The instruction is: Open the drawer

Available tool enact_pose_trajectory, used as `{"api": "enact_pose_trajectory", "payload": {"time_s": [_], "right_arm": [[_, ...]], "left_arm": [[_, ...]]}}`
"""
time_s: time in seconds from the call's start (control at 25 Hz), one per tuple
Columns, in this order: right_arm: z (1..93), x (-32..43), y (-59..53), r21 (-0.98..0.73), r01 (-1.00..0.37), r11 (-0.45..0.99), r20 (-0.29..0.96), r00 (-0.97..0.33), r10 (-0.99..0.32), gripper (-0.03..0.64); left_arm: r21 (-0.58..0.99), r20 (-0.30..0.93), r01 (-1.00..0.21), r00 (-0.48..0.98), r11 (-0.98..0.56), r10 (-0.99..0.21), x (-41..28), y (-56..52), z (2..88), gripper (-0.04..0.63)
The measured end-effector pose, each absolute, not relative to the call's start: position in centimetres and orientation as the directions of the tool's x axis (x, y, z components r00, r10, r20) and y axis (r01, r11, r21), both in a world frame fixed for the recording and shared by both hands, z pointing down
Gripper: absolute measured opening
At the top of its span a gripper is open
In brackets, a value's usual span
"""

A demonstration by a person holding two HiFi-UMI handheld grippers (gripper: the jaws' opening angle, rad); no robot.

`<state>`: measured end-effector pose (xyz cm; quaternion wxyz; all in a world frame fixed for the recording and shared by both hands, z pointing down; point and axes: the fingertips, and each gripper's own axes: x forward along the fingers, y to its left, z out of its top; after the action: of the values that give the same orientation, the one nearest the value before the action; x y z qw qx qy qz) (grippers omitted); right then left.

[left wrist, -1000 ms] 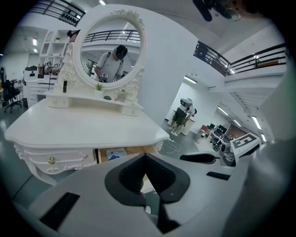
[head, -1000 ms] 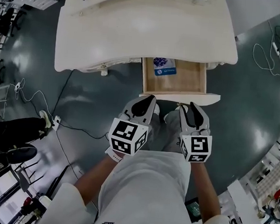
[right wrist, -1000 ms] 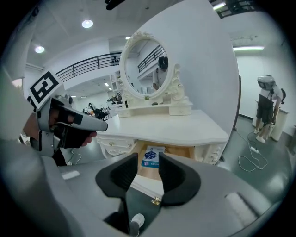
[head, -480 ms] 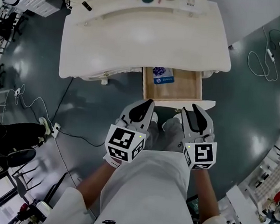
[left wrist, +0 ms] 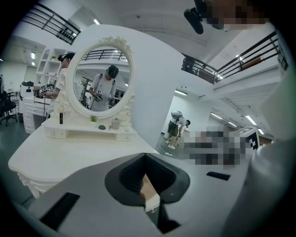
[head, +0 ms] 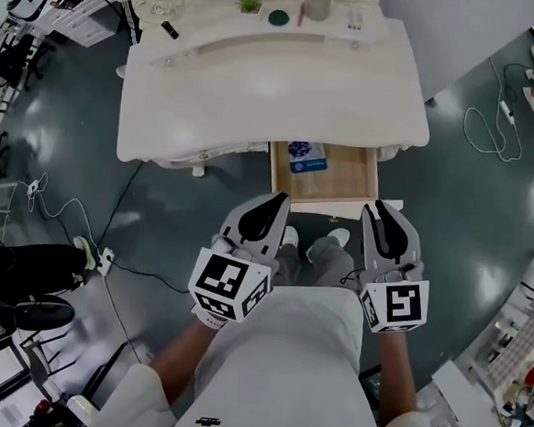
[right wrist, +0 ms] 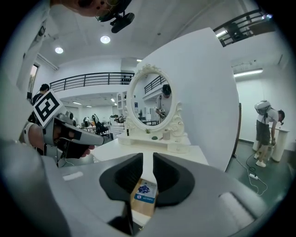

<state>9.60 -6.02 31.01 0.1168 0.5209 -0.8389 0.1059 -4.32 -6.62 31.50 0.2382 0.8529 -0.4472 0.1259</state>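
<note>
The white dressing table (head: 259, 78) has its wooden drawer (head: 348, 173) pulled out, with a blue-and-white packet (head: 307, 155) lying at its back. Both grippers hang in front of the drawer's white front panel (head: 341, 206), above my knees and touching nothing. My left gripper (head: 277, 200) (left wrist: 145, 156) is shut, its pads meeting at the tips with nothing between them. The jaws of my right gripper (head: 383, 211) (right wrist: 148, 158) are closing but a gap still shows. Nothing is gripped, and the drawer (right wrist: 144, 208) and packet (right wrist: 145, 192) show through the gap.
An oval mirror (left wrist: 99, 78) and small items, among them a plant (head: 249, 4) and a green dish (head: 279, 18), stand on the table's back shelf. Cables (head: 140, 244) and a power strip (head: 107, 234) lie on the floor at left. Another cable (head: 496, 115) lies at right.
Both grippers have lifted away from the drawer front towards me and spread slightly apart. The drawer has stayed pulled out.
</note>
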Motion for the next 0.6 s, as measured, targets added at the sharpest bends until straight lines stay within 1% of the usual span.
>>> {"api": "enact_pose_trajectory", "payload": {"time_s": [0.2, 0.44, 0.6], "right_arm": [[28.4, 10.5, -5.7, -0.040, -0.909, 0.415, 0.265, -0.411, -0.872, 0.059], [25.3, 11.5, -5.5, -0.026, -0.920, 0.392, 0.215, -0.388, -0.896, 0.016], [23.3, 11.7, -5.2, -0.020, -0.920, 0.392, 0.180, -0.389, -0.904, 0.012]], "left_arm": [[0.282, 0.392, -0.823, 0.568, -0.493, -0.724, -5.0, -6.5, 29.3, 0.000], [0.281, 0.356, -0.822, 0.569, -0.495, -0.742, -5.8, -6.4, 27.2, 0.000], [0.273, 0.323, -0.821, 0.570, -0.502, -0.756, -6.4, -6.5, 25.3, 0.000]]}}
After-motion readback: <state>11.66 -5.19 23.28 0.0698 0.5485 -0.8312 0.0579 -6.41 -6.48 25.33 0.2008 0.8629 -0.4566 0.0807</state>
